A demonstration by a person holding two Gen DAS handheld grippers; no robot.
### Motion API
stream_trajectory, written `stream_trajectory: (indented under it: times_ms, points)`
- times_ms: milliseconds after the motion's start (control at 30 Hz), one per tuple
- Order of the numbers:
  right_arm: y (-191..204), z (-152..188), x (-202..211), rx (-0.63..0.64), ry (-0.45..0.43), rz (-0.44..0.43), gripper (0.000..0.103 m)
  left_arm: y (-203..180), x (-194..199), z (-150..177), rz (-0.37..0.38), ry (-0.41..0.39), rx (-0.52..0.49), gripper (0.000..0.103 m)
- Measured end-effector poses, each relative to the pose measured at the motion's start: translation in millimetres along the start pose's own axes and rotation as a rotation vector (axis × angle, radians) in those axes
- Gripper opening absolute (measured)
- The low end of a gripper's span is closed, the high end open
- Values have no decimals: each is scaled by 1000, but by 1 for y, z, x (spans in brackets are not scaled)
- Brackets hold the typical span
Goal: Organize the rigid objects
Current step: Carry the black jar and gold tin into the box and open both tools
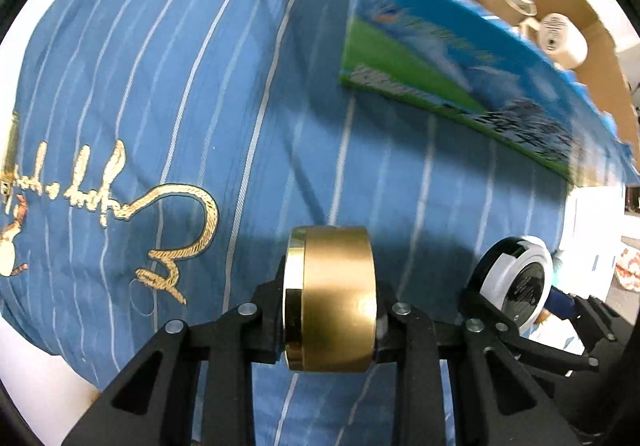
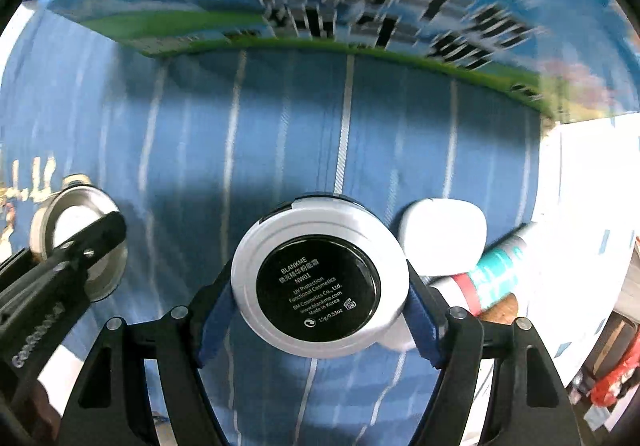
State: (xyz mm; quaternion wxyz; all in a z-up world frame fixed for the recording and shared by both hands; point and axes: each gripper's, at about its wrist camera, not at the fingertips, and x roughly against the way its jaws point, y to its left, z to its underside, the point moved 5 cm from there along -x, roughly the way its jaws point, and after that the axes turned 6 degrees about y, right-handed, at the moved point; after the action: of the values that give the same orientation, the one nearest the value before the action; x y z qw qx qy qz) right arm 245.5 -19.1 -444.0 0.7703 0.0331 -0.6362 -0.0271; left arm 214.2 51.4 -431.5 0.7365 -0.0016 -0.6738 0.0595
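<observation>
My left tool (image 1: 330, 326) clamps a round brass-gold tin (image 1: 330, 298), my right tool (image 2: 320, 310) a white-rimmed black compact (image 2: 320, 282); both need carrying to the cardboard box (image 1: 560, 6).

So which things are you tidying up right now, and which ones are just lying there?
Being tidied:
- gold round tin, held in the left gripper
- white compact, held in the right gripper
- printed box, probably where they go

Just lying about:
- white case
- tube
- striped blue cloth
</observation>
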Motion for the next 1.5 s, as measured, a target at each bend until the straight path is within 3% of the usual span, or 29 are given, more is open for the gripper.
stream_trajectory:
  times_ms: [333,533,800,1167,1333,1500]
  points:
    - [-25,26,91,29,-146,-24,77,-36,75,19,60,-84,-92,26]
    - [-53,45,124,-1,-206,-71,77,-61,119,10,81,-162,-148,26]
    - [-83,34,162,-48,-269,-111,77,-86,160,-13,102,-246,-199,26]
    - [-115,-27,192,-87,-313,-118,77,-112,179,-87,151,-270,-211,26]
    - [-126,-70,184,-96,-294,-96,77,-112,161,-136,180,-205,-173,26]
    - [-143,-121,148,-137,-204,-72,77,-110,130,-180,179,-130,-137,26]
